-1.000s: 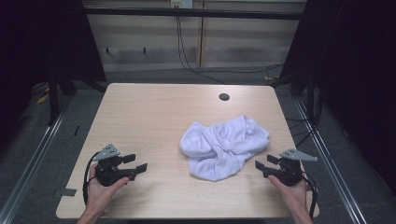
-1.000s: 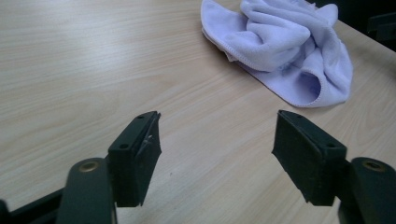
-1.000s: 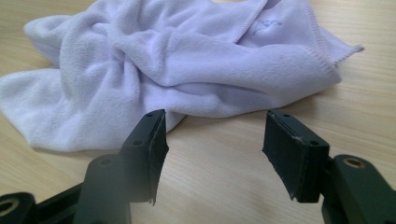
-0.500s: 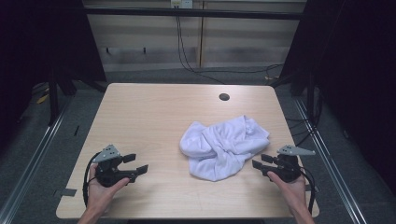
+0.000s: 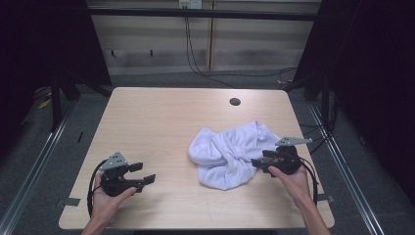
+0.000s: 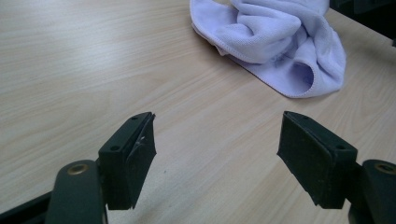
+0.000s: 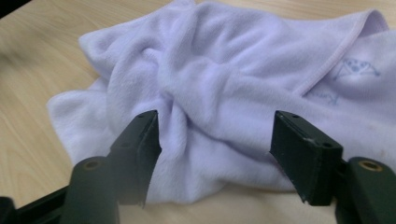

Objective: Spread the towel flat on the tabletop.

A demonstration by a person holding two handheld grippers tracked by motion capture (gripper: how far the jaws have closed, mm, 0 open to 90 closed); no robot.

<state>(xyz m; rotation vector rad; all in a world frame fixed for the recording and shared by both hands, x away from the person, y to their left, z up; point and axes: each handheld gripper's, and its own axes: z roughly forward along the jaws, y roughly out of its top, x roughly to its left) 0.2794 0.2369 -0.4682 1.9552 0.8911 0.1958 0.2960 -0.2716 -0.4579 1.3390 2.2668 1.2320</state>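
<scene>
Now right tool (image 5: 258,163) at towel (image 5: 230,152) edge — moved in, jaws just opened wide; left tool (image 5: 143,173) wide, unmoved.

I am at a light wooden table (image 5: 161,122) with a pale, fine grain running across its top and rounded corners. It stands on a grey floor (image 5: 34,161). Near the far edge, right of the middle, there is a small dark round hole (image 5: 235,102) in the tabletop. A crumpled white towel (image 5: 227,152) lies directly on the table, toward my right and nearer my side than the hole. It is bunched into soft folds, with a stitched hem (image 7: 336,51) showing along one edge and a small faint print (image 7: 357,67) near that hem.
</scene>
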